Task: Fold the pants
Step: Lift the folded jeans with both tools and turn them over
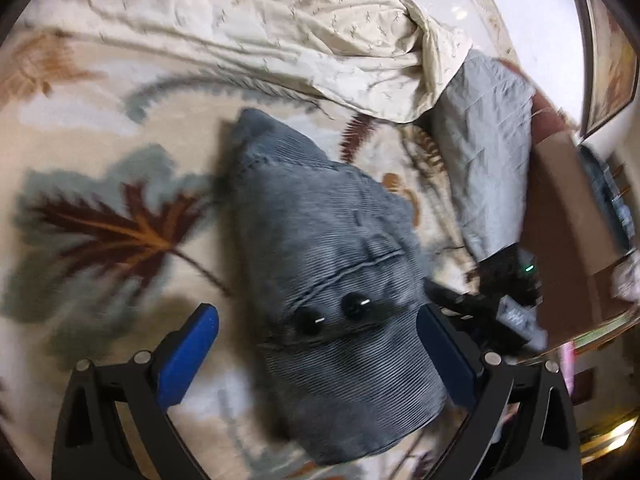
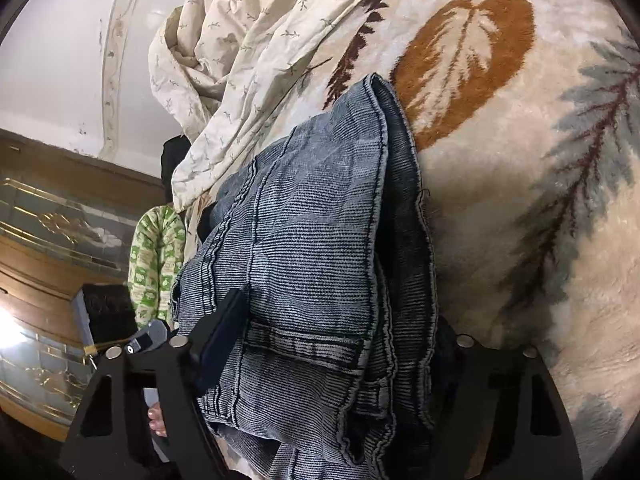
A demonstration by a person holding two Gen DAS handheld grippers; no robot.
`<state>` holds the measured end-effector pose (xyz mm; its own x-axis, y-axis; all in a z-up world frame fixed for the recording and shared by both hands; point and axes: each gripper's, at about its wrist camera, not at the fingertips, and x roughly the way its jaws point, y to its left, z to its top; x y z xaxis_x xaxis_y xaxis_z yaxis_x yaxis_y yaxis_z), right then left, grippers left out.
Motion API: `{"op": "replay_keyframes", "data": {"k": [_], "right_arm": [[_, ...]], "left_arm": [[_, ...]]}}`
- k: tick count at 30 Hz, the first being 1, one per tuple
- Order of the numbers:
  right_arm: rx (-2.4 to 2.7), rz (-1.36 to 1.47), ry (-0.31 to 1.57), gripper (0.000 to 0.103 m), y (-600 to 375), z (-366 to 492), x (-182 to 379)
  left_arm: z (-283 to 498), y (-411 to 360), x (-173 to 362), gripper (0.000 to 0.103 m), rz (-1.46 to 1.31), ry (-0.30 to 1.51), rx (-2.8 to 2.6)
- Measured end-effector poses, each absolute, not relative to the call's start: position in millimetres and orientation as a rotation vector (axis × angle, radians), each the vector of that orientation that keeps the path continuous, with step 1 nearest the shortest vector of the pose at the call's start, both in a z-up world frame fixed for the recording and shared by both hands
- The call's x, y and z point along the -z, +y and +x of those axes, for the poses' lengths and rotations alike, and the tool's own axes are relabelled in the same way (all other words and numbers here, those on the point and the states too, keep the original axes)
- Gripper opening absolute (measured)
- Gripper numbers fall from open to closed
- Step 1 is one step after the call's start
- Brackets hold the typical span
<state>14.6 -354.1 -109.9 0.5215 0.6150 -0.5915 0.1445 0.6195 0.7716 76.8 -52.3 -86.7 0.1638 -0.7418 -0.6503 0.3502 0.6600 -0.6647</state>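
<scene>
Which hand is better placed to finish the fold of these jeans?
Probably the right: its gripper straddles the stacked edge of the jeans. The left gripper stands open, its left finger clear of the cloth.

Leaf-patterned blanket (image 1: 100, 152), rumpled cream sheet (image 1: 280, 32), green printed cloth (image 2: 156, 256)

Bed surface: cream blanket (image 1: 100, 184) with large leaf motifs in brown, rust and grey-green. Ahead of both grippers: rumpled cream sheet (image 1: 248, 28) with small sprig print. White wall (image 2: 52, 60) with ornamental border beyond. Wooden furniture with gilt-patterned glass panels (image 2: 44, 232) left of the right gripper, strongly lit.
</scene>
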Motion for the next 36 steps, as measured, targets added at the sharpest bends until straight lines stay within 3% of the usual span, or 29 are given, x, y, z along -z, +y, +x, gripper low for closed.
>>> {"op": "replay_keyframes", "data": {"k": [8,10,11,14,17,18,22,36], "right_arm": [[-0.327,0.901,1.002,0.073,-357.5,13.0,112.9],[-0.322,0.891,0.996,0.074,-356.4,12.3,112.9],[-0.316,0.888,0.992,0.074,-355.9,11.9,112.8],[-0.298,0.853,0.99,0.07,-352.5,10.9,109.9],[-0.291,0.874,0.995,0.048,-355.0,9.4,110.3],[-0.297,0.884,0.99,0.045,-354.3,9.1,108.7],[-0.29,0.821,0.96,0.037,-344.3,8.5,92.9],[-0.45,0.751,0.668,0.034,-292.8,39.7,11.0]], "left_arm": [[74.1,-66.9,106.2,0.101,-0.416,1.219,0.808],[73.3,-68.2,106.5,0.089,-0.422,1.208,0.813],[72.6,-69.0,107.9,0.077,-0.443,1.213,0.837],[71.4,-67.0,108.1,0.066,-0.464,1.203,0.858],[70.7,-66.5,104.6,0.053,-0.467,1.18,0.854],[69.0,-67.6,101.0,0.05,-0.449,1.159,0.856],[65.9,-67.8,85.9,0.046,-0.411,1.101,0.869],[77.9,1.1,3.3,0.046,-0.433,0.789,0.782]]}}
